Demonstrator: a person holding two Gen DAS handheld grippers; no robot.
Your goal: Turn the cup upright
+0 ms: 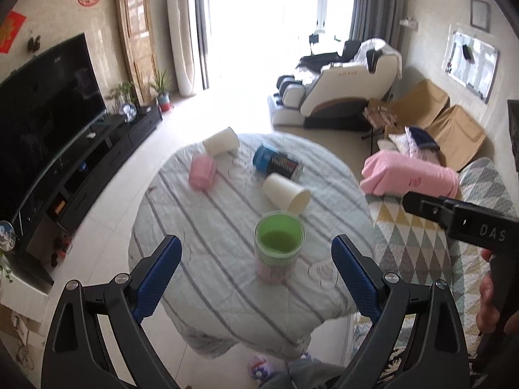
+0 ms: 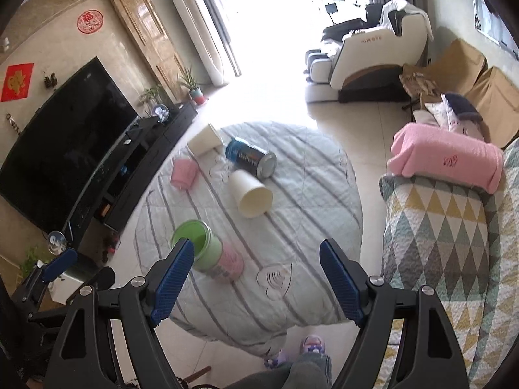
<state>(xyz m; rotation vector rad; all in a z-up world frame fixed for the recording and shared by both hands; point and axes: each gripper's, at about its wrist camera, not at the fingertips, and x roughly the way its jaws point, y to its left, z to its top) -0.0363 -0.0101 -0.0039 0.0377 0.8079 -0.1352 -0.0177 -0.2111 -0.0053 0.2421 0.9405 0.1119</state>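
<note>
Left wrist view, green cup [image 1: 279, 249] upright on table, both hand-held grippers [image 1: 256, 278] [image 2: 256, 283] spread wide, empty

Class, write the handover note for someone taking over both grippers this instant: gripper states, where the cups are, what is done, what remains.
Left gripper: open, holding nothing, above the near table edge.
Right gripper: open, holding nothing.
Green-and-pink cup: stands upright, mouth up, nearest the grippers.
Near white cup: on its side, mid-table.
Far white cup: on its side at the far edge.
Pink cup and blue can: lying down.
Done: one cup upright. Left: the lying cups.
</note>
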